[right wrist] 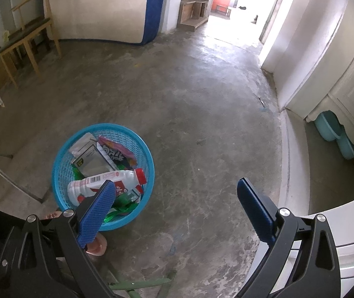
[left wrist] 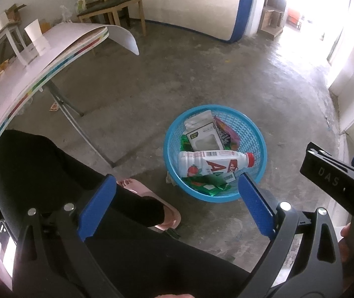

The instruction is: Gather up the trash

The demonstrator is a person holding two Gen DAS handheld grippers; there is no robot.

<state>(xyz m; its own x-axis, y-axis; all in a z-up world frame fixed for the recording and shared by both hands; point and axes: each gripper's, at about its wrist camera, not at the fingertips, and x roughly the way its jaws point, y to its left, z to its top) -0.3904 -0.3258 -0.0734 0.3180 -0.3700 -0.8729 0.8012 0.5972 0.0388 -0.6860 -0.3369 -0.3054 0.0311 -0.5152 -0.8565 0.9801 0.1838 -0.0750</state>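
A blue plastic basket stands on the concrete floor and holds trash: a white bottle with a red cap, a white carton, a purple snack bag and green wrappers. The basket also shows in the right wrist view, with the bottle on top. My left gripper is open and empty, above the floor near the basket. My right gripper is open and empty, to the right of the basket. Its body shows in the left wrist view.
A folding table with a white cup is at the left. The person's black-clad legs and a pink slipper are beside the basket. A wooden chair and a mattress stand at the back. White cabinets are at the right.
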